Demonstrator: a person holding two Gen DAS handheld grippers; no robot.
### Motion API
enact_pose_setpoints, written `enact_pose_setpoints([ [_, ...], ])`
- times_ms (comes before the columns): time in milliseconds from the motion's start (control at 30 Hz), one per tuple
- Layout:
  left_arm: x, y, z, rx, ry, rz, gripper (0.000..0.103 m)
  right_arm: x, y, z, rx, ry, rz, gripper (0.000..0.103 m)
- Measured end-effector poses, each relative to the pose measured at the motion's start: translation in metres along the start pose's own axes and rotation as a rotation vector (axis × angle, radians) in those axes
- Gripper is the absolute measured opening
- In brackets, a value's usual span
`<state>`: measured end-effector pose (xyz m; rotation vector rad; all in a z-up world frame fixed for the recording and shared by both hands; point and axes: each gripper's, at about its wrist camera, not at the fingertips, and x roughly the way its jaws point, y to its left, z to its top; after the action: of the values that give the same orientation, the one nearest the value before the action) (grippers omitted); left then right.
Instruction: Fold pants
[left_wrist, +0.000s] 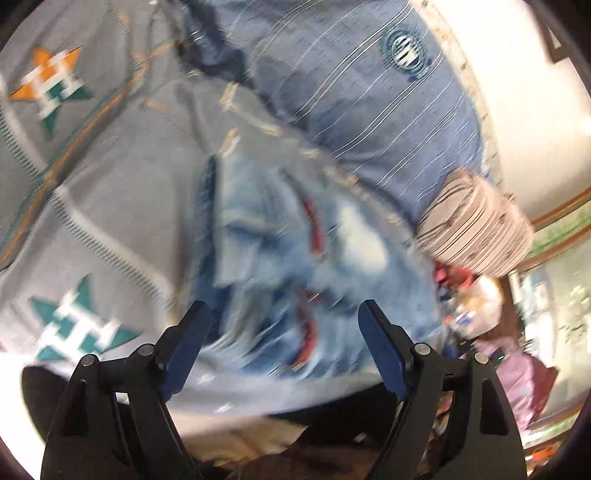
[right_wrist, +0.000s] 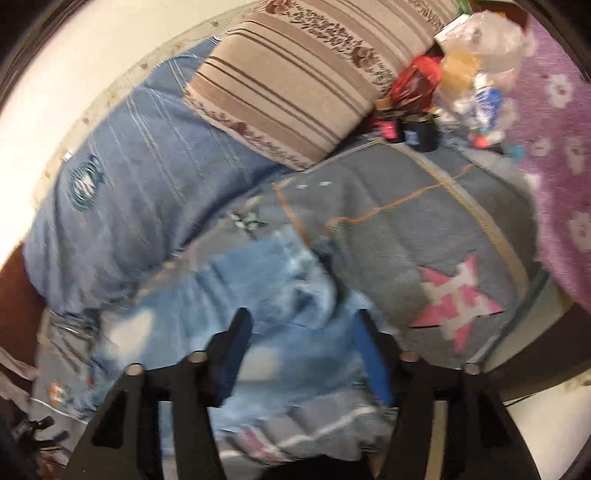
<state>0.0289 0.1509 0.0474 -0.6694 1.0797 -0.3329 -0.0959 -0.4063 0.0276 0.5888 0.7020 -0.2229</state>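
The left tool (left_wrist: 284, 314) has its jaws spread wide, with nothing between the blue pads. Just ahead of and under its tips lies the pair of pants (left_wrist: 295, 258), pale washed denim with red-edged rips, bunched on a grey blanket (left_wrist: 122, 206) that covers the bed. The picture is smeared, so whether the pads touch the cloth I cannot say; they seem to hang just above it. To the left of this tool the blanket shows a teal star (left_wrist: 79, 328), and farther ahead an orange and teal one (left_wrist: 50, 86). Beyond the pants sits a blue striped pillow (left_wrist: 354, 92), with a beige striped cushion (left_wrist: 476, 229) off to the right.

The right tool (right_wrist: 301, 321) is also spread apart, gripping nothing. The pants (right_wrist: 240, 295) lie directly ahead of and below its tips, folded into a thick heap. To its right the grey blanket (right_wrist: 388, 229) carries a pink star (right_wrist: 458, 302). Ahead to the left lies the blue pillow (right_wrist: 129, 184), straight ahead the beige cushion (right_wrist: 288, 92), and far right a purple flowered throw (right_wrist: 557, 122).
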Motion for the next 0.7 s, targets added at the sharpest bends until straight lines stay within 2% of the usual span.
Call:
enact_pose_setpoints([
  [33, 0.010, -0.007, 0.005, -0.013, 0.012, -0.009, 0.083, 0.008, 0.007, 0.002, 0.018, 0.022, 0.046, 0.065],
  [167, 0.048, -0.008, 0.012, -0.106, 0.100, -0.049, 0.083, 0.043, 0.015, -0.002, 0.104, 0.131, 0.115, 0.065],
  [267, 0.071, -0.005, 0.011, -0.167, 0.164, -0.074, 0.083, 0.063, 0.007, -0.003, 0.190, 0.156, 0.158, 0.065],
  [333, 0.086, -0.005, 0.012, -0.177, 0.193, -0.047, 0.083, 0.074, 0.003, -0.001, 0.230, 0.167, 0.173, 0.065],
  [433, 0.092, -0.002, 0.012, -0.200, 0.192, -0.012, 0.081, 0.085, 0.005, -0.005, 0.229, 0.183, 0.165, 0.065],
  [467, 0.096, -0.002, 0.015, -0.212, 0.187, -0.003, 0.073, 0.089, 0.005, -0.005, 0.224, 0.186, 0.160, 0.065],
  [500, 0.097, -0.003, 0.020, -0.220, 0.177, -0.004, 0.059, 0.092, 0.005, -0.005, 0.223, 0.184, 0.152, 0.061],
  [533, 0.097, -0.004, 0.025, -0.211, 0.171, -0.005, 0.021, 0.095, 0.006, -0.004, 0.219, 0.182, 0.159, 0.038],
  [567, 0.096, -0.010, 0.033, -0.192, 0.173, 0.000, 0.012, 0.099, 0.007, -0.001, 0.207, 0.182, 0.173, 0.016],
  [600, 0.091, -0.016, 0.039, -0.180, 0.153, -0.005, 0.012, 0.103, 0.009, 0.004, 0.191, 0.189, 0.175, 0.003],
  [700, 0.040, -0.049, 0.046, -0.071, 0.011, -0.037, 0.012, 0.079, 0.023, 0.032, 0.170, 0.109, 0.261, 0.003],
])
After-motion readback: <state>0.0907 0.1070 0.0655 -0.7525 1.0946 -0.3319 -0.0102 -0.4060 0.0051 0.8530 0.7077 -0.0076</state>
